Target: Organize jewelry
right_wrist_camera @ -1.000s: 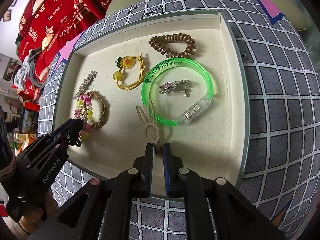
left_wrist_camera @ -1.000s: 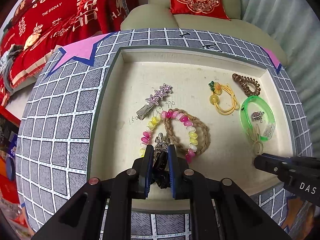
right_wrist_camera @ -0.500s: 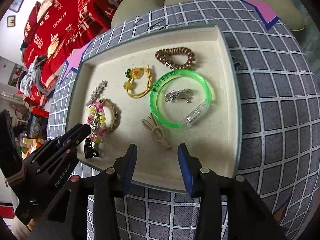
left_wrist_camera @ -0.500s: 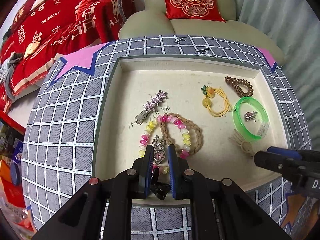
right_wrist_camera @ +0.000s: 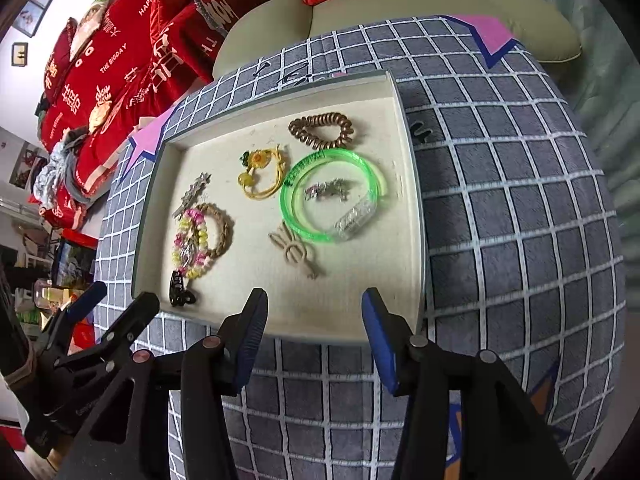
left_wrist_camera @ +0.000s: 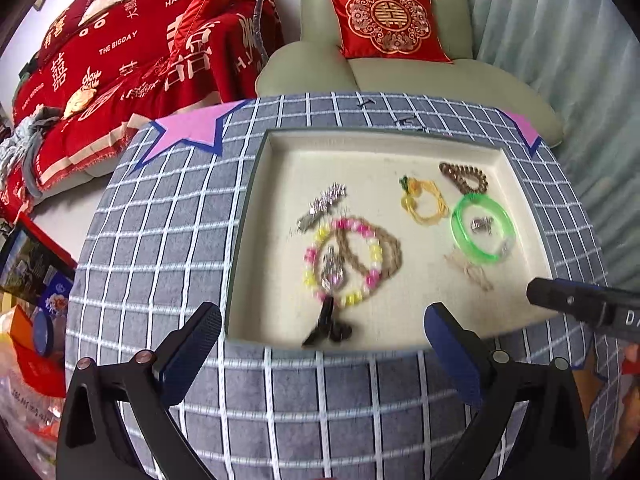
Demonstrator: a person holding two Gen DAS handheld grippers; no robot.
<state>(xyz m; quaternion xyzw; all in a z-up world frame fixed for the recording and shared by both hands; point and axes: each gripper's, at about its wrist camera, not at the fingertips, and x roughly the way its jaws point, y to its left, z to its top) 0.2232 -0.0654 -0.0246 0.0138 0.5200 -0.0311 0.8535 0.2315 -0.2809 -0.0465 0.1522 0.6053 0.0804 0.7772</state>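
A shallow cream tray [left_wrist_camera: 248, 240] on a checked grey cushion holds the jewelry. A black hair clip [left_wrist_camera: 328, 326] lies loose by its near rim, just past a pink-and-yellow bead bracelet [left_wrist_camera: 316, 240] with a silver pendant [left_wrist_camera: 332, 270]. My left gripper [left_wrist_camera: 322, 312] hangs above the clip, its jaws opening wide with nothing pressed between them. A beige rabbit-shaped clip [right_wrist_camera: 294, 252] rests beside a green bangle [right_wrist_camera: 332, 196]. My right gripper [right_wrist_camera: 314, 300] hovers over the tray's near rim, jaws opening and empty.
Further in lie a star hair clip [left_wrist_camera: 324, 206], a braided brown bracelet [left_wrist_camera: 394, 252], a yellow cord bracelet [left_wrist_camera: 424, 204] and a brown coil tie [left_wrist_camera: 464, 176]. A green sofa with a red cushion [left_wrist_camera: 384, 20] stands behind. Red bedding [left_wrist_camera: 120, 64] is at left.
Left gripper let go of the black clip, which now lies by the tray's near rim. Right gripper let go of the beige clip. Both grippers opened and drew up and back.
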